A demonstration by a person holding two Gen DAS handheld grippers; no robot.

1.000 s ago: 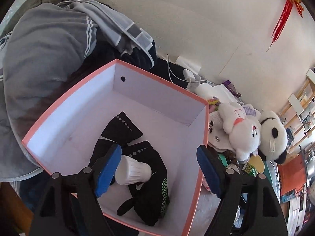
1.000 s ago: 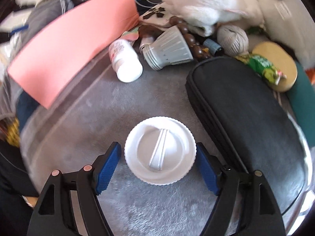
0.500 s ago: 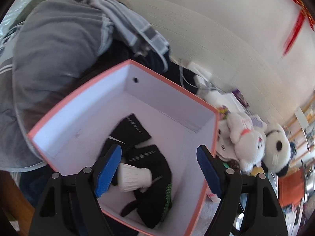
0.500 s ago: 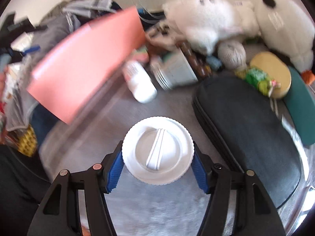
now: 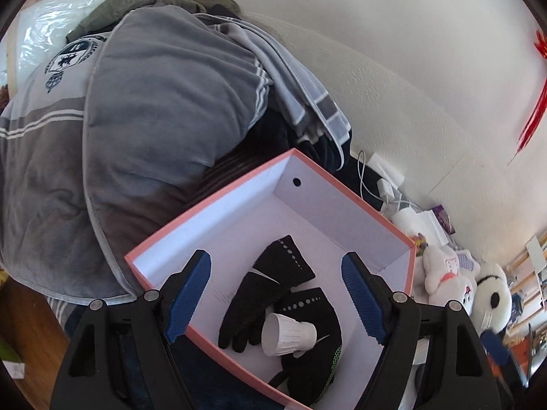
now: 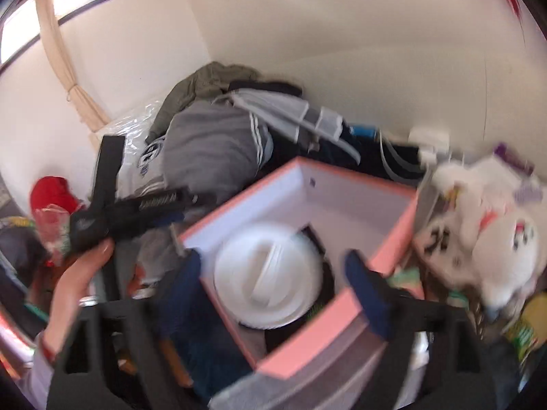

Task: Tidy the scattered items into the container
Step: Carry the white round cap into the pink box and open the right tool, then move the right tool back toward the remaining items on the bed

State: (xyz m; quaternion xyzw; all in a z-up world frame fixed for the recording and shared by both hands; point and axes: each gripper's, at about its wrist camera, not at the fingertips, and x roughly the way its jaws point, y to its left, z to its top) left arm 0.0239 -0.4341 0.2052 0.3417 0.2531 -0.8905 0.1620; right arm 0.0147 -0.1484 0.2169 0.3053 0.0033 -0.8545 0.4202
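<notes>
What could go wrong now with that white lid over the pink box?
The right gripper is opening with the white lid between its fingers above the pink box. The blurred lid seems near the box's front wall, so it might clip the rim and fall outside. It may also land on the white cup and gloves.

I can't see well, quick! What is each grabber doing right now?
Left gripper: open, holding nothing.
Right gripper: opening, letting the white lid go over the pink box.
</notes>
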